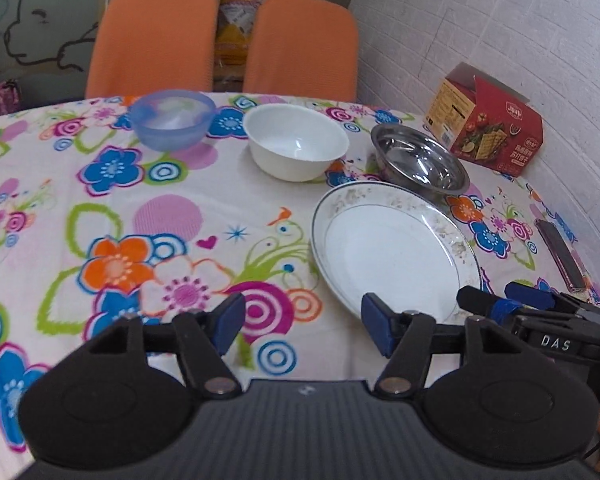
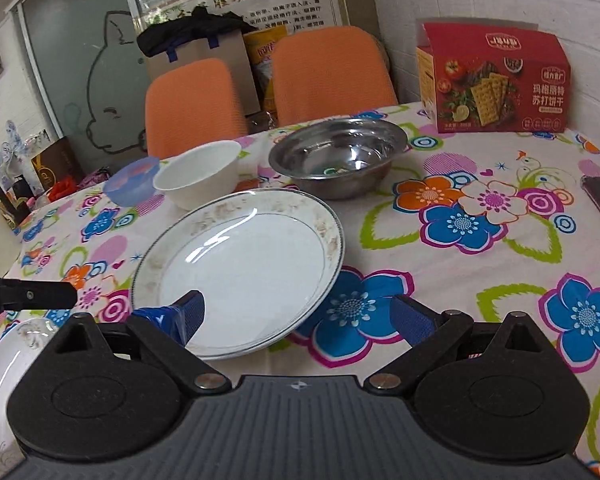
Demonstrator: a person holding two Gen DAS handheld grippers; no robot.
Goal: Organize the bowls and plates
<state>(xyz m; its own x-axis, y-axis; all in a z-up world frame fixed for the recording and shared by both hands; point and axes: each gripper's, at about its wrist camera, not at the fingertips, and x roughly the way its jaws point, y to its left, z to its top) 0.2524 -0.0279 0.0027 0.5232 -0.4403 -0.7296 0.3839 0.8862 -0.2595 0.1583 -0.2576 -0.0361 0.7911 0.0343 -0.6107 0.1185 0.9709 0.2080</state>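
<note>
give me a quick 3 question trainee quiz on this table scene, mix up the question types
1. True or false: the white bowl stands between the blue plastic bowl and the steel bowl.
2. Multiple choice: the right gripper is A) shut on the steel bowl, B) open at the near rim of the large plate, C) open over the cracker box.
3. Fill in: the left gripper is open and holds ____.

Key: 1 true; 2 B; 3 nothing.
</note>
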